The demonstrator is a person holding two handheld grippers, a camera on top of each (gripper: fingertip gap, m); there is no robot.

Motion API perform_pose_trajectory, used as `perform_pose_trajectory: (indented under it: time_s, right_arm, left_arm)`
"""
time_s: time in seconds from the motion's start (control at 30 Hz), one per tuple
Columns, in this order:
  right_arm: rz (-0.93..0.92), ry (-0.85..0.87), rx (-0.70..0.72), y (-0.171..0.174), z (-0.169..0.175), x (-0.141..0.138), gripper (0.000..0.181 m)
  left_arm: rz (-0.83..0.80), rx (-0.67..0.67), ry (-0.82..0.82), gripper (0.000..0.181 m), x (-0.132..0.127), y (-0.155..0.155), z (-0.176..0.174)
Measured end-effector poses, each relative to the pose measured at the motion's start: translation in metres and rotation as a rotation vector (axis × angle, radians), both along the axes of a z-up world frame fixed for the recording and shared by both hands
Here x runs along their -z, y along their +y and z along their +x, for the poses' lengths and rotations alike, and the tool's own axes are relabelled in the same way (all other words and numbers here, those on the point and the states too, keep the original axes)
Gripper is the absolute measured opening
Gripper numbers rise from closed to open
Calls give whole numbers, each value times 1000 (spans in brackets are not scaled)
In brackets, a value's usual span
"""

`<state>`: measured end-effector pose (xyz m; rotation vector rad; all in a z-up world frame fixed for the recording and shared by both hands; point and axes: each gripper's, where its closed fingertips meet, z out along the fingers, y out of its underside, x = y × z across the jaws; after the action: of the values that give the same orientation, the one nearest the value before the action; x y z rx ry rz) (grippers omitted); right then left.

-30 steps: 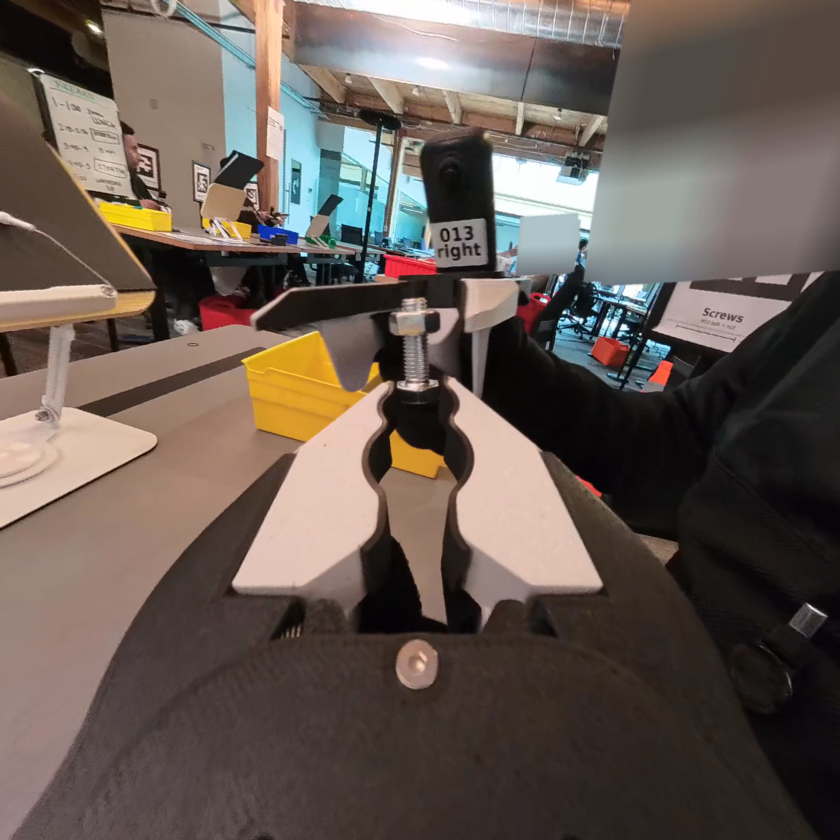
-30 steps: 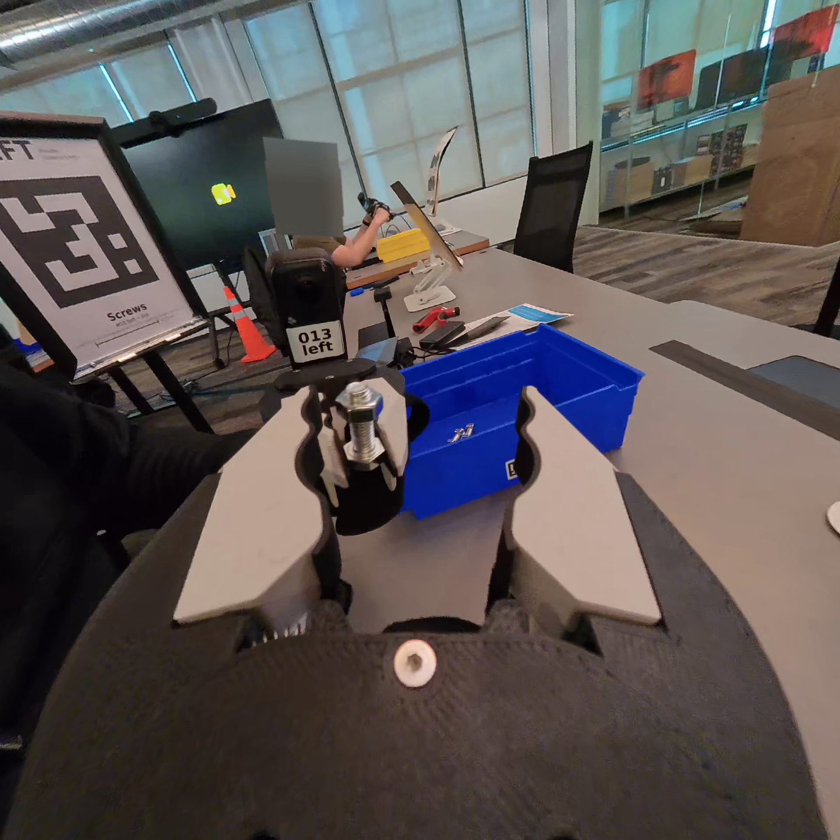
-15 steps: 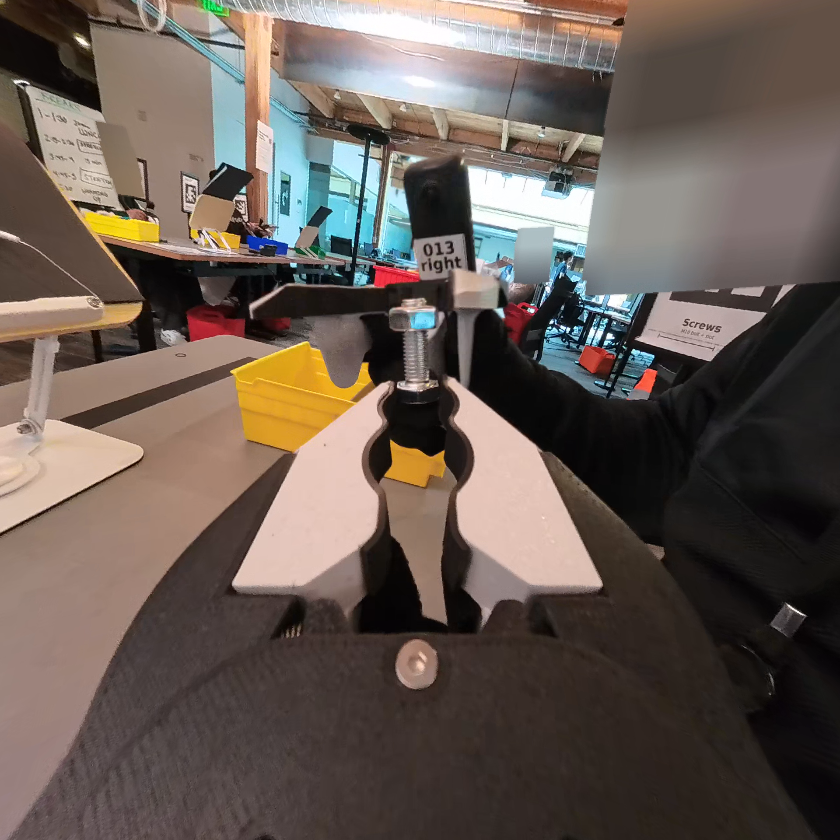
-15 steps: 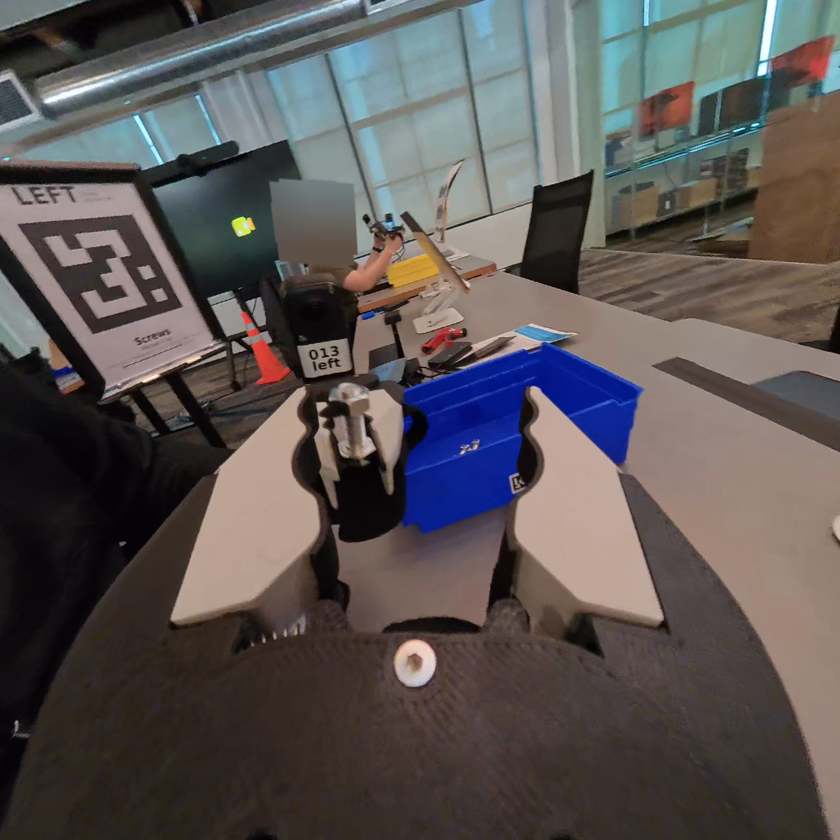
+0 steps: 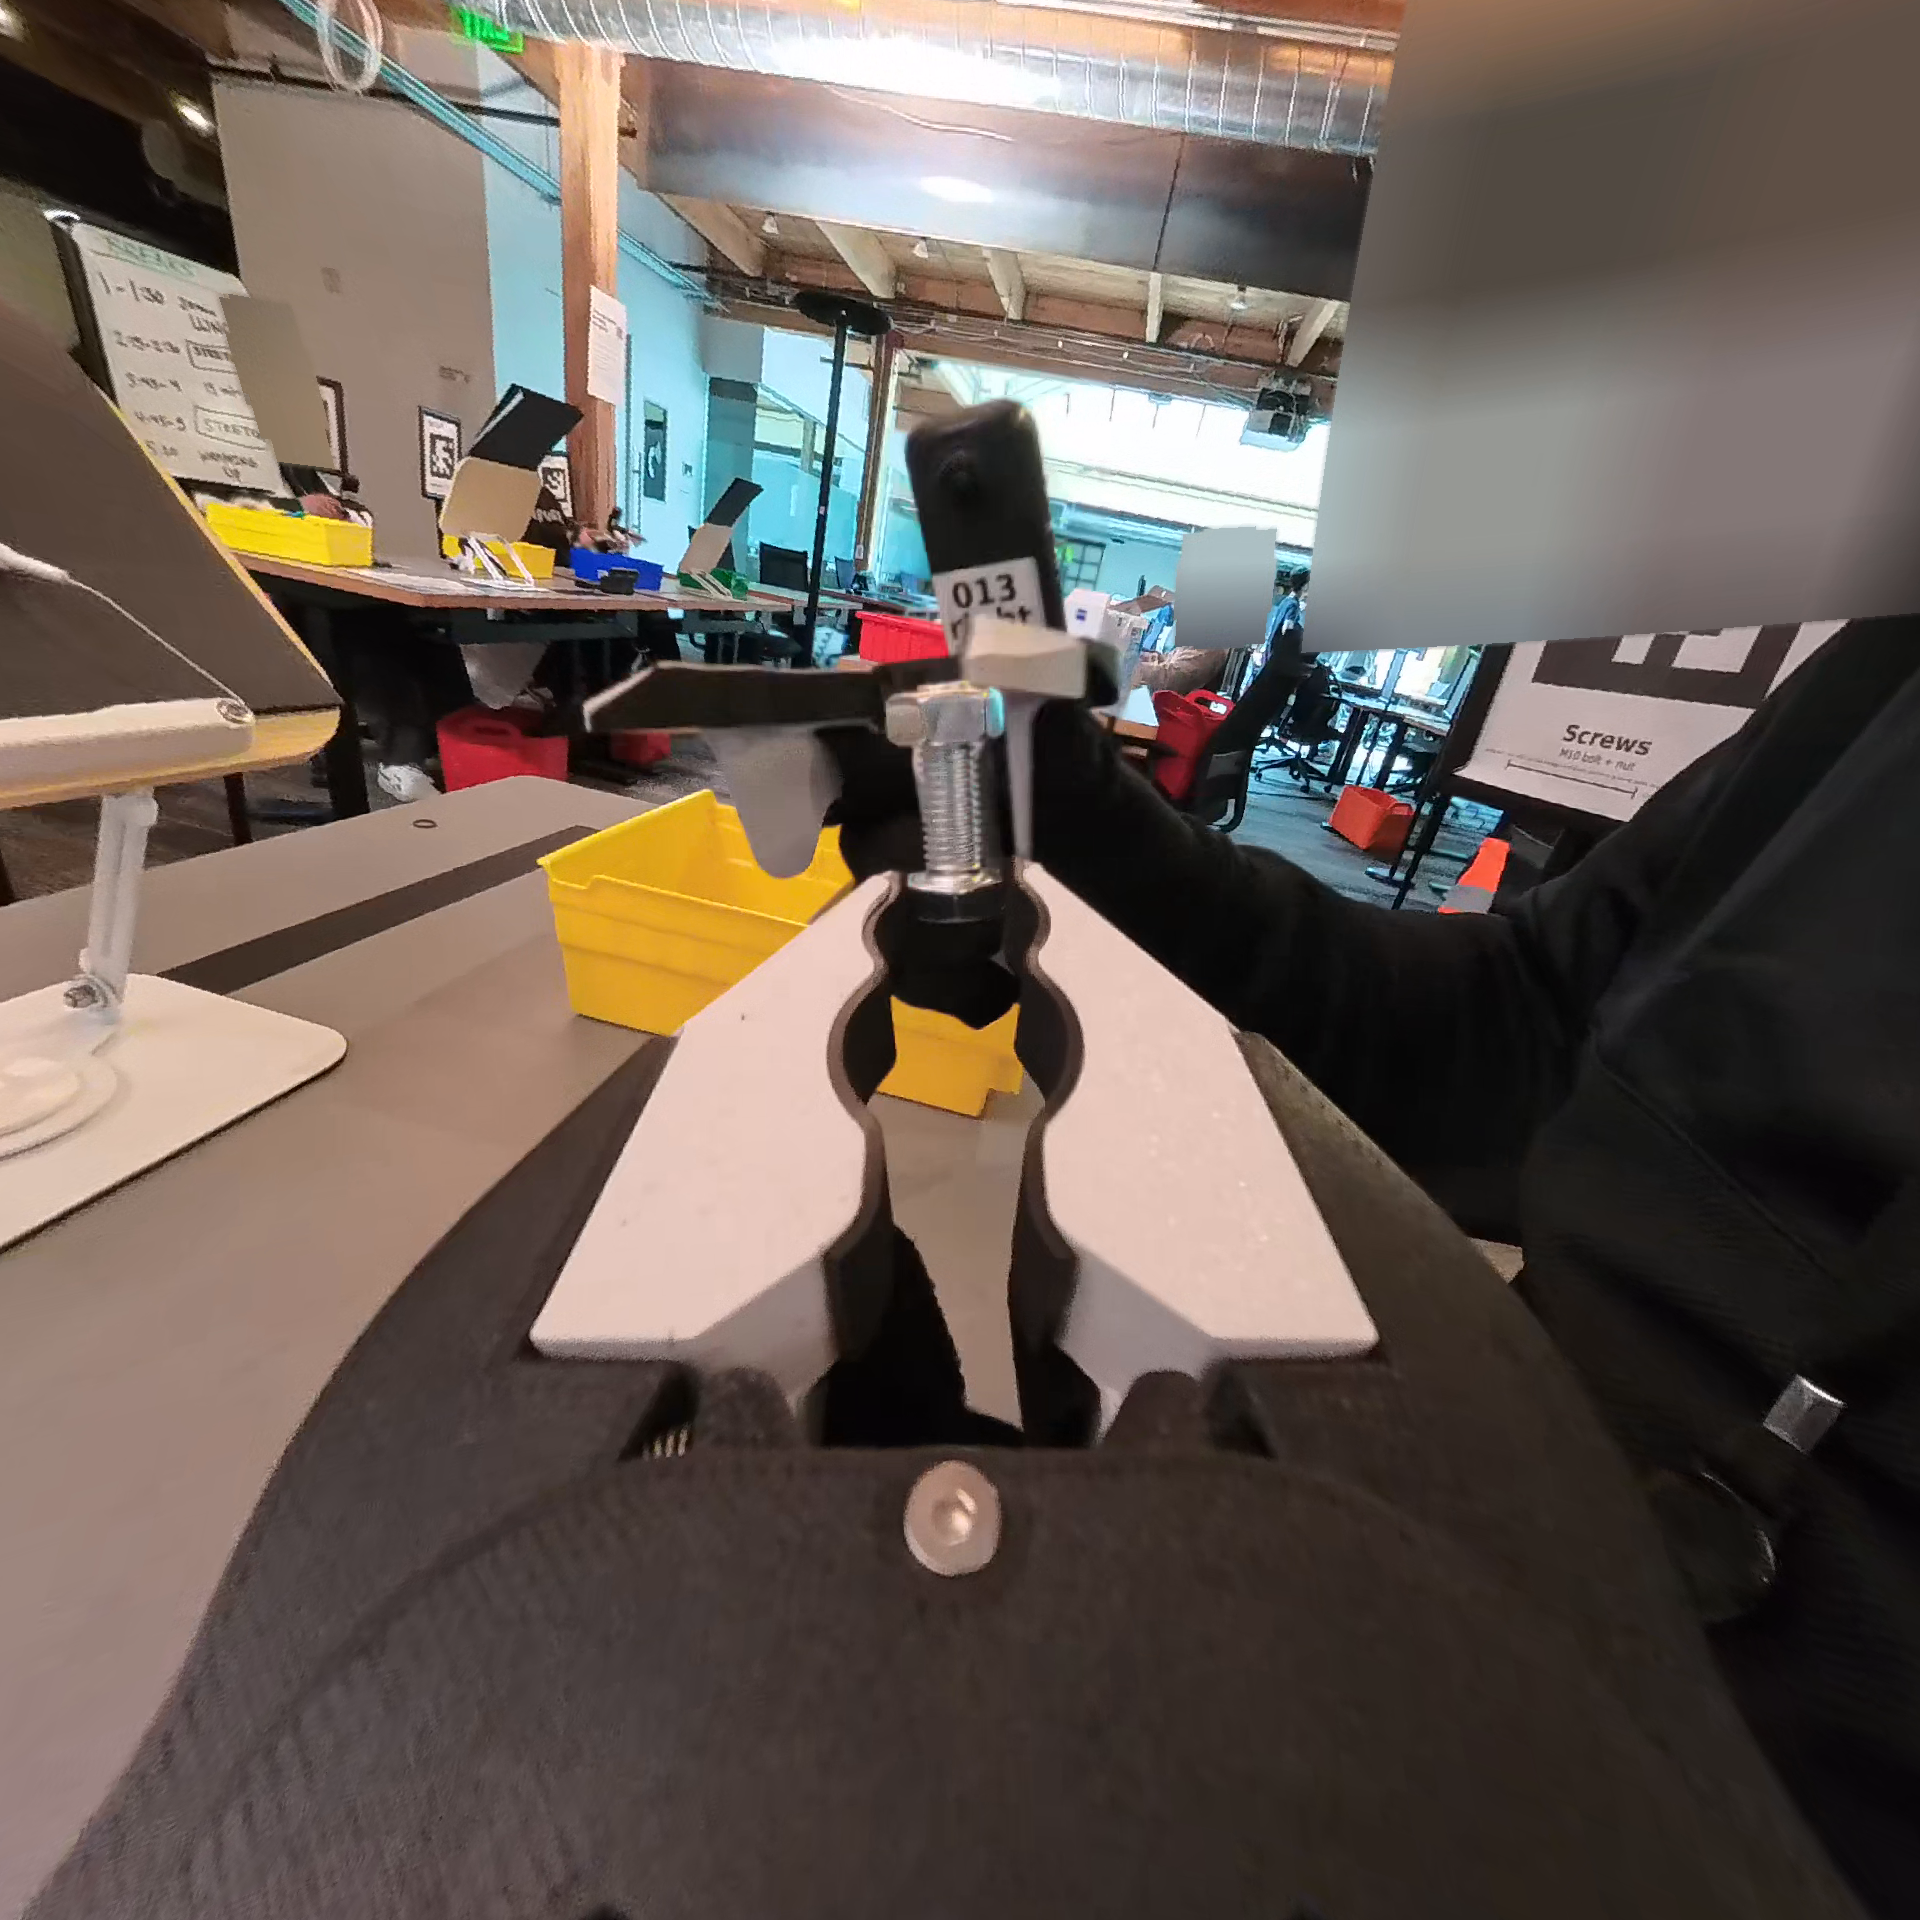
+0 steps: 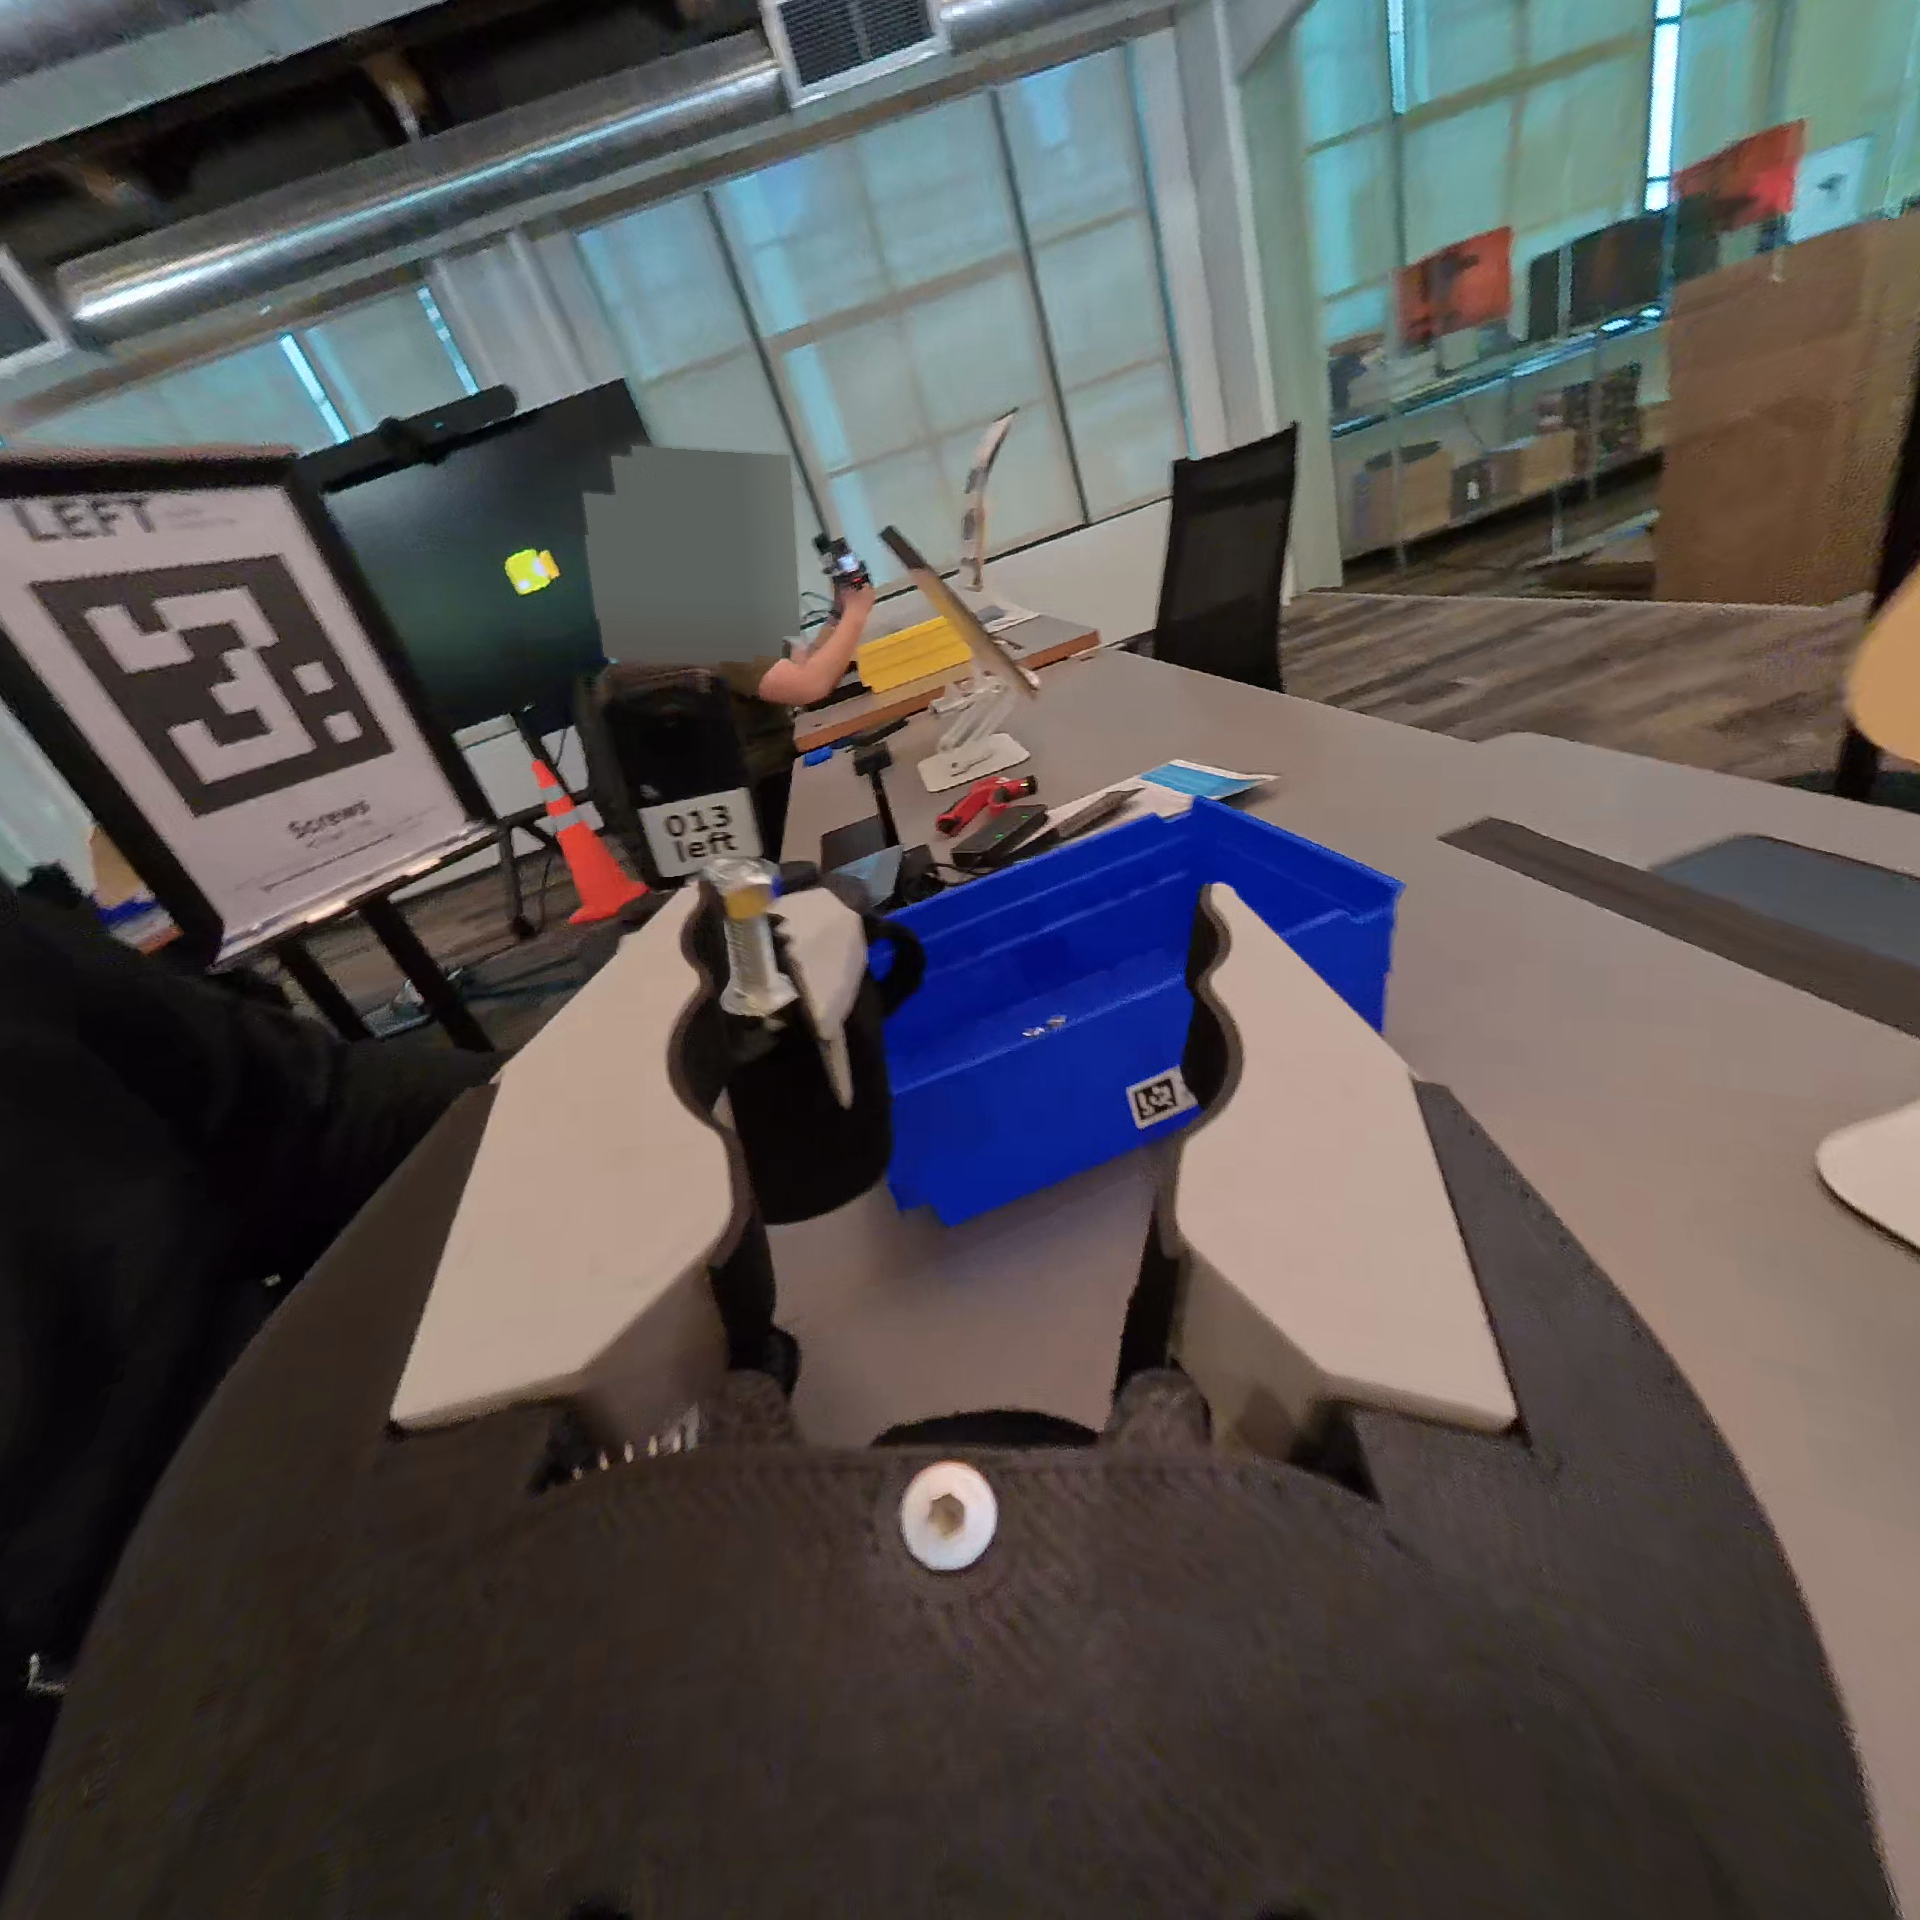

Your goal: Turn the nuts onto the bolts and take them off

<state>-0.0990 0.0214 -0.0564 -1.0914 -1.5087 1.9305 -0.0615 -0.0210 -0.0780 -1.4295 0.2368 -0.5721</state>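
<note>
left gripper (image 5: 954, 914) clamps bolt (image 5: 951, 805) upright, frame centre | right gripper (image 6: 940, 1023) still gapes, now swung nearer nut (image 5: 943, 715) | we judge regrasp imminent

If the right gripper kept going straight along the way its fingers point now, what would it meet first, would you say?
Probably the blue bin, which sits dead ahead between the open right gripper fingers; the held bolt lies off to one side, though depth is unclear.

Lettered easel sign (image 6: 208, 686), whiteboard (image 5: 166, 364) (handwritten), stickers on both camera posts (image 6: 698, 831).
</note>
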Motion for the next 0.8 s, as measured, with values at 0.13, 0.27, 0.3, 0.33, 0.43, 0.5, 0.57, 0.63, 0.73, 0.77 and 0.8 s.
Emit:
perform_pose_trajectory:
  time_s: [0.13, 0.27, 0.3, 0.33, 0.43, 0.5, 0.57, 0.63, 0.73, 0.77, 0.8]
  right_arm:
    - [46, 12, -60, -30, -2, -4, 88]
    - [47, 0, -44, -24, -4, 0, 101]
    - [39, -10, -18, -14, -4, 1, 98]
    - [39, -17, 20, -1, -4, 4, 71]
    - [-20, -38, 53, 21, -1, 6, 85]
    - [9, -9, 23, 11, 3, 1, 87]
    - [39, 19, -16, -6, 5, -6, 89]
    - [55, 29, -44, -20, 5, -9, 89]
    - [59, 32, -67, -30, 3, -11, 89]
    - [58, 31, -67, -31, 3, -10, 89]
    - [57, 26, -63, -29, 2, -9, 89]
  left_arm:
    - [-8, 17, 20, 16, 3, 2, 8]
    - [2, 5, 39, 15, -1, 0, 9]
    - [6, -4, 36, 15, -3, -1, 7]
    - [28, 10, 22, 15, -7, -4, 7]
    - [41, 9, 29, 15, -13, -6, 5]
    - [36, 10, 22, 15, -11, -5, 5]
    - [25, 13, 15, 15, -8, -3, 5]
    - [18, 19, 14, 16, -5, -2, 7]
    - [13, 22, 25, 16, -4, -1, 10]
    - [14, 24, 27, 15, -4, -1, 11]
    - [16, 27, 26, 15, -5, -2, 11]
